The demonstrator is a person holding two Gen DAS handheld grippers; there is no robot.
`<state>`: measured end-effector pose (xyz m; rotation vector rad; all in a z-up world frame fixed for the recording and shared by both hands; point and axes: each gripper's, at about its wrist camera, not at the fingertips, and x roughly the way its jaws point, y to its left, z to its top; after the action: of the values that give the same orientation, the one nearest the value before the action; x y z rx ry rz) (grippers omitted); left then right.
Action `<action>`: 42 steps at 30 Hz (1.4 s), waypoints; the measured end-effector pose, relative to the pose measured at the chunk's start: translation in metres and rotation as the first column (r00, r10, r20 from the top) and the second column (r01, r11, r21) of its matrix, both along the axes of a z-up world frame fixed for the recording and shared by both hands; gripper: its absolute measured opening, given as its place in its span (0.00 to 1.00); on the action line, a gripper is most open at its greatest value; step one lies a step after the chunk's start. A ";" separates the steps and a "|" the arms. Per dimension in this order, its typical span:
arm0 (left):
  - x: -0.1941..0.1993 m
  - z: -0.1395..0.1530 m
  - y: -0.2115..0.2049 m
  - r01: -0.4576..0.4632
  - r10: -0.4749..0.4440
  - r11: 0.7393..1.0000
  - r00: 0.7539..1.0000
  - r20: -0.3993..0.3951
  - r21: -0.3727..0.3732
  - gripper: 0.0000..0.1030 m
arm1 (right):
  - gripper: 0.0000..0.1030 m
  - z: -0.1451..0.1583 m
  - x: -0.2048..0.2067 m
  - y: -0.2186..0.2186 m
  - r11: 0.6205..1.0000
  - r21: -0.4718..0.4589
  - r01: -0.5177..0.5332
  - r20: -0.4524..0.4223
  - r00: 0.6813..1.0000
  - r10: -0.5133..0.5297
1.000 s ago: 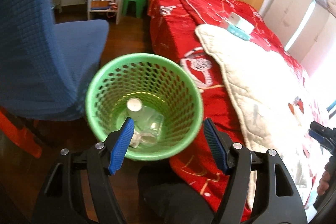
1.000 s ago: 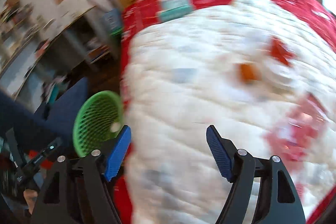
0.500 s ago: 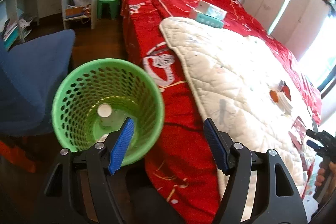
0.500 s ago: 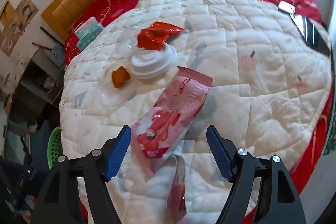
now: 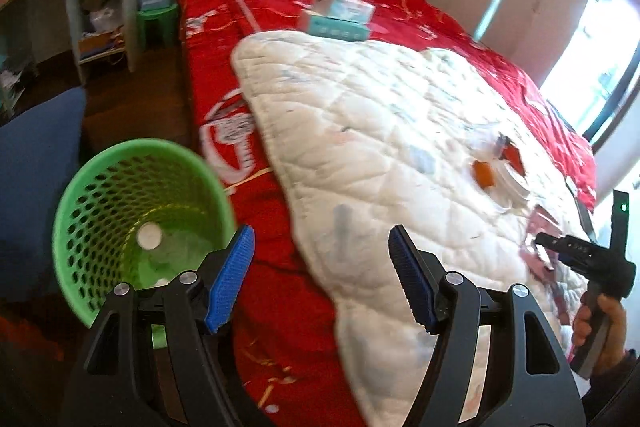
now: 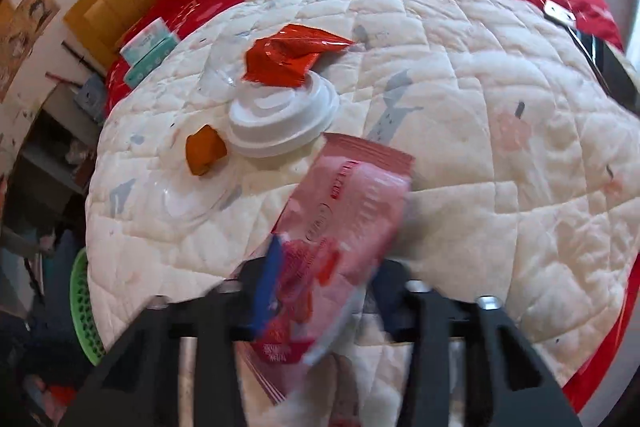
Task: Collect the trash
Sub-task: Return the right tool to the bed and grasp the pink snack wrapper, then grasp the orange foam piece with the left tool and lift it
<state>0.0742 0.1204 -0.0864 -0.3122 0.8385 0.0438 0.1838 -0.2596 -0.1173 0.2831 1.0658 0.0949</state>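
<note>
My right gripper (image 6: 326,267) is down on the white quilt (image 6: 480,131), its jaws closing with a pink snack wrapper (image 6: 352,195) between them; the wrapper buckles up between the pads. Beyond it lie a white cup lid (image 6: 280,119), a red wrapper (image 6: 288,57), an orange scrap (image 6: 204,151) and a clear plastic lid (image 6: 192,195). My left gripper (image 5: 319,239) hangs open and holds nothing, above the bed's edge just right of the green basket (image 5: 100,179). A white-capped bottle (image 5: 149,237) lies in the basket. The right gripper (image 5: 560,251) shows far right in the left wrist view.
A teal tissue box (image 5: 336,17) sits on the red bedspread (image 5: 288,307) near the wooden headboard. A blue chair (image 5: 32,187) stands left of the basket, with a green stool (image 5: 156,19) and shelves behind. A person's hand (image 5: 600,327) grips the right tool.
My left gripper has swung right, from over the basket toward the bed. My right gripper came down over the pink wrapper and its jaws closed in on it.
</note>
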 end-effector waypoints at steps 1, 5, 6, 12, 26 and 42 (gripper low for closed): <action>0.006 0.001 -0.007 0.017 -0.017 1.000 1.000 0.000 0.001 0.67 | 0.27 0.001 -0.002 -0.001 1.000 0.010 -0.008 0.004 1.000 0.008; 0.028 0.004 -0.037 0.096 -0.096 0.995 0.995 0.006 0.001 0.67 | 0.19 0.008 -0.011 -0.009 0.999 0.044 -0.029 0.037 0.999 0.028; 0.032 0.005 -0.043 0.111 -0.111 0.994 0.994 0.008 0.002 0.67 | 0.19 0.010 -0.013 -0.010 0.998 0.051 -0.034 0.046 0.998 0.031; 0.068 0.011 -0.097 0.247 -0.247 0.969 0.969 0.020 -0.007 0.67 | 0.13 0.028 -0.027 -0.018 0.994 0.076 -0.079 0.118 0.991 0.069; 0.150 -0.013 -0.197 0.424 -0.424 0.905 0.904 -0.044 -0.004 0.50 | 0.11 0.048 -0.040 -0.054 0.987 0.127 -0.094 0.188 0.980 0.069; 0.193 -0.048 -0.215 0.402 -0.394 0.915 0.910 -0.132 0.037 0.34 | 0.11 0.045 -0.038 -0.062 0.978 0.176 -0.115 0.197 0.977 0.079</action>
<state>0.2669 -0.0948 -0.1342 -0.0734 1.0074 -0.2954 0.1456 -0.3215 -0.0720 0.3838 0.8823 0.3059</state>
